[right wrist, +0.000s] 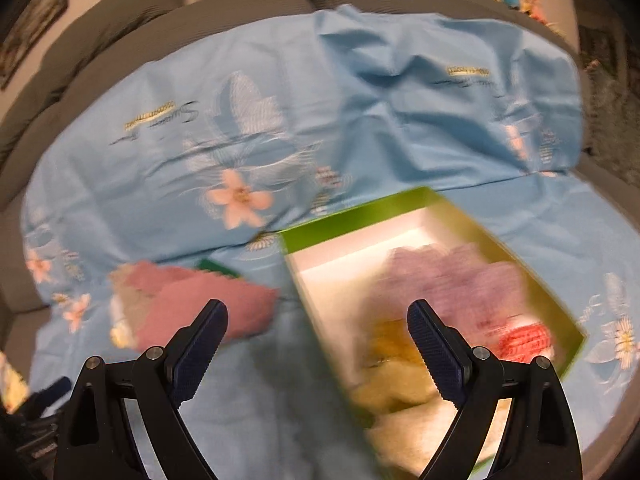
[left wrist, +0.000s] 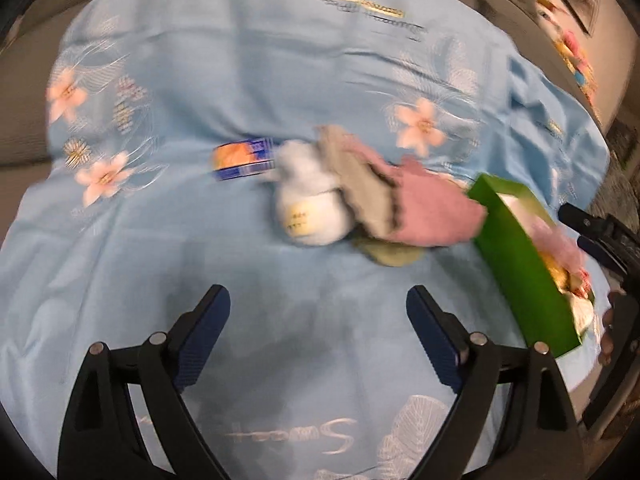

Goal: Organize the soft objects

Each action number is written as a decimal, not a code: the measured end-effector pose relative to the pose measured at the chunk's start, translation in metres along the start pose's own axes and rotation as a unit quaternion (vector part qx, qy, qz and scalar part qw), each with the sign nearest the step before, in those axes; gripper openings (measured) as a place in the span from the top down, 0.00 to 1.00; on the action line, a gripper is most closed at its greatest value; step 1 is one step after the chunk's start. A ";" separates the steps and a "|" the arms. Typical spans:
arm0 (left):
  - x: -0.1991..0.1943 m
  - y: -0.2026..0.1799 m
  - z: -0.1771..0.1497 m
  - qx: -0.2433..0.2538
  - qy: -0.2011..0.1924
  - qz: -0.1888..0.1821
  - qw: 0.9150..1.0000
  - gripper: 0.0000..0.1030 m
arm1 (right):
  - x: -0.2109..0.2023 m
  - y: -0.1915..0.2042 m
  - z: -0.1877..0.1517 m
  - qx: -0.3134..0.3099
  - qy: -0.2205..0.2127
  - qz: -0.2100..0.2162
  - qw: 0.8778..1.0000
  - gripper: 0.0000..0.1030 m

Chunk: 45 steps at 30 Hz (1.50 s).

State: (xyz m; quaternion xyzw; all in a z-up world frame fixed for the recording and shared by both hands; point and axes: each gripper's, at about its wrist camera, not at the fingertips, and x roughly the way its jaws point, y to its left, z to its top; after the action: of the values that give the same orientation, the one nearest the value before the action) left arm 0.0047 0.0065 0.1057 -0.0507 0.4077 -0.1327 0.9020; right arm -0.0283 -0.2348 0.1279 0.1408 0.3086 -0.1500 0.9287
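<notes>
Left wrist: left gripper gapes empty over the blue sheet, cloth pile mid-sheet beside green box—pinch one piece low; right wrist: right gripper likewise apart, hovering over box edge.

You have one green box at four o'clock, one white plush, one pink cloth, one grey cloth and one blue-and-orange packet at centre.
</notes>
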 end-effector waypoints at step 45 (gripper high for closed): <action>0.007 0.077 -0.007 -0.137 0.040 -0.021 0.990 0.13 | 0.008 0.096 -0.037 0.009 0.103 0.220 0.970 0.68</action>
State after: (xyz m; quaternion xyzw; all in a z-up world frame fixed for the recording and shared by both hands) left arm 0.0190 0.0788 0.0810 -0.1769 0.4569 -0.0968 0.8664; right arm -0.0071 -0.1354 0.1109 0.2280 0.3625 0.0701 0.9009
